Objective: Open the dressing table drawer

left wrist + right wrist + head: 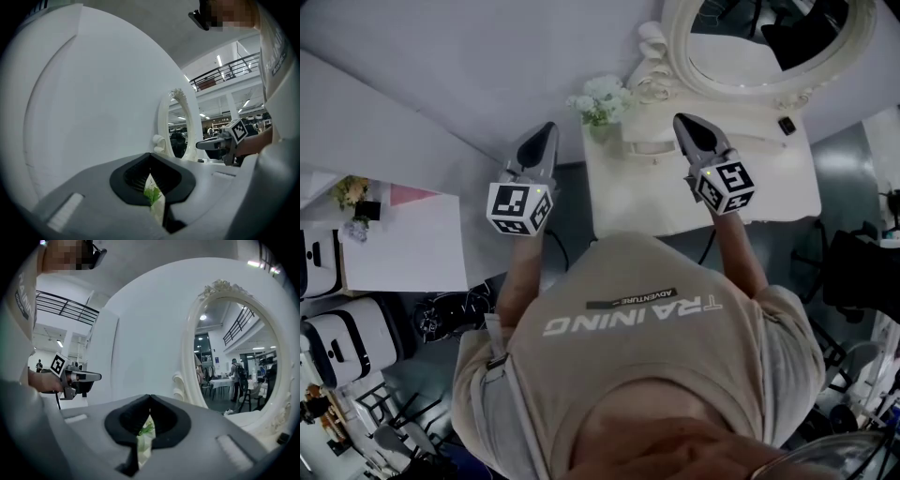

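The white dressing table stands ahead of me, under an oval mirror in a carved white frame. I cannot make out its drawer front from above. My left gripper is held level just left of the table, with its jaws shut and empty. My right gripper is over the tabletop, also shut on nothing. In the left gripper view the jaw tips meet, and the right gripper and mirror lie beyond. In the right gripper view the tips meet beside the mirror.
A small vase of white flowers stands on the table's left corner between the two grippers. A small black object lies near the mirror. A white side table with pink paper is at the left, and a dark chair at the right.
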The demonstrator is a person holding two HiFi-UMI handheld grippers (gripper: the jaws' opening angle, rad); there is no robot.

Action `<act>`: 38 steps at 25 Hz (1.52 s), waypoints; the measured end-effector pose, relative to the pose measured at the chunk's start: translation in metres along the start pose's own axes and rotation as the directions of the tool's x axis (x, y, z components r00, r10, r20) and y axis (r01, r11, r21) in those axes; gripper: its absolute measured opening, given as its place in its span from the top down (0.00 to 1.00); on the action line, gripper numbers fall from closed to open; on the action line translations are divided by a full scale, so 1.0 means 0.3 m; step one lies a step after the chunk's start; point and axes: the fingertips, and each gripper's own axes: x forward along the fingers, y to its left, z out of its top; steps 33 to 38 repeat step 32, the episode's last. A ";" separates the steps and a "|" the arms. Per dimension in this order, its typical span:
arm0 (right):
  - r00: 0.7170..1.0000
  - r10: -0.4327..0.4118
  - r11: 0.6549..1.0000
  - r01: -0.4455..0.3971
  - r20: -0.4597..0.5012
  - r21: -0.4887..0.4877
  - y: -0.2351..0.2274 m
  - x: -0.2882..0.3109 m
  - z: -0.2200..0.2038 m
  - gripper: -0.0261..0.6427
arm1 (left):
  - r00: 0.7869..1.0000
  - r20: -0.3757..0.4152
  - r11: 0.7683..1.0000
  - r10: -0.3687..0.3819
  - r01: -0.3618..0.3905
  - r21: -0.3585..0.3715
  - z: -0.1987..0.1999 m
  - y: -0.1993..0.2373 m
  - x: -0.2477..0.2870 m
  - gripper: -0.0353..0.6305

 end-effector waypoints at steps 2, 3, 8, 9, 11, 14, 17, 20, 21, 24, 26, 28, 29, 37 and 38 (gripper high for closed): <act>1.000 -0.012 1.000 0.012 0.009 -0.001 -0.012 -0.001 0.017 0.96 | 1.000 0.007 1.000 0.000 0.000 0.003 0.010 -0.001 -0.003 0.94; 1.000 -0.017 1.000 0.017 0.012 -0.001 -0.016 -0.001 0.023 0.96 | 1.000 0.008 1.000 -0.001 0.001 0.006 0.009 -0.003 -0.004 0.94; 1.000 -0.010 1.000 0.010 0.013 -0.006 -0.010 0.008 0.023 0.96 | 1.000 -0.012 1.000 0.006 -0.007 -0.014 -0.043 -0.013 -0.017 0.94; 1.000 -0.005 1.000 0.005 0.013 0.004 -0.007 0.010 0.015 0.96 | 1.000 -0.019 1.000 0.009 -0.010 -0.024 -0.063 -0.018 -0.020 0.94; 1.000 0.000 1.000 0.000 0.000 0.004 0.003 0.009 -0.010 0.96 | 0.999 -0.038 0.998 0.009 -0.011 -0.055 -0.116 -0.035 -0.026 0.94; 0.999 0.009 0.997 -0.011 -0.037 -0.071 0.039 0.003 -0.053 0.96 | 0.998 -0.067 0.995 -0.006 -0.001 -0.096 -0.188 -0.064 -0.034 0.94; 0.999 0.032 0.996 -0.035 -0.040 -0.082 0.056 0.003 -0.071 0.96 | 0.998 -0.070 0.995 -0.007 -0.001 -0.101 -0.206 -0.064 -0.030 0.94; 0.999 0.042 0.997 -0.043 -0.018 -0.059 0.058 0.009 -0.085 0.96 | 0.998 -0.064 0.995 0.002 -0.008 -0.099 -0.216 -0.046 -0.021 0.94; 0.999 0.039 0.998 -0.040 -0.014 -0.054 0.060 0.008 -0.090 0.96 | 0.998 -0.067 0.994 0.003 -0.010 -0.104 -0.224 -0.043 -0.018 0.94; 1.000 0.026 0.999 -0.027 -0.017 -0.038 0.058 -0.004 -0.111 0.96 | 0.997 -0.071 0.993 -0.004 -0.005 -0.119 -0.235 -0.062 -0.009 0.94; 1.000 0.018 0.999 -0.019 -0.019 -0.029 0.048 -0.011 -0.119 0.96 | 0.997 -0.073 0.993 -0.020 0.011 -0.117 -0.232 -0.080 0.001 0.94; 1.000 0.009 1.000 -0.010 -0.020 -0.022 0.031 -0.014 -0.126 0.96 | 0.996 -0.077 0.993 -0.034 0.025 -0.113 -0.237 -0.093 0.015 0.94; 1.000 0.005 1.000 -0.006 -0.021 -0.019 0.021 -0.015 -0.131 0.96 | 0.996 -0.079 0.993 -0.038 0.029 -0.112 -0.242 -0.098 0.021 0.94; 1.000 -0.006 1.000 0.005 -0.025 -0.013 -0.009 -0.016 -0.149 0.96 | 0.995 -0.089 0.993 -0.043 0.033 -0.115 -0.266 -0.112 0.038 0.94; 1.000 -0.006 1.000 0.005 -0.025 -0.013 -0.009 -0.016 -0.149 0.96 | 0.995 -0.089 0.993 -0.043 0.033 -0.115 -0.266 -0.112 0.038 0.94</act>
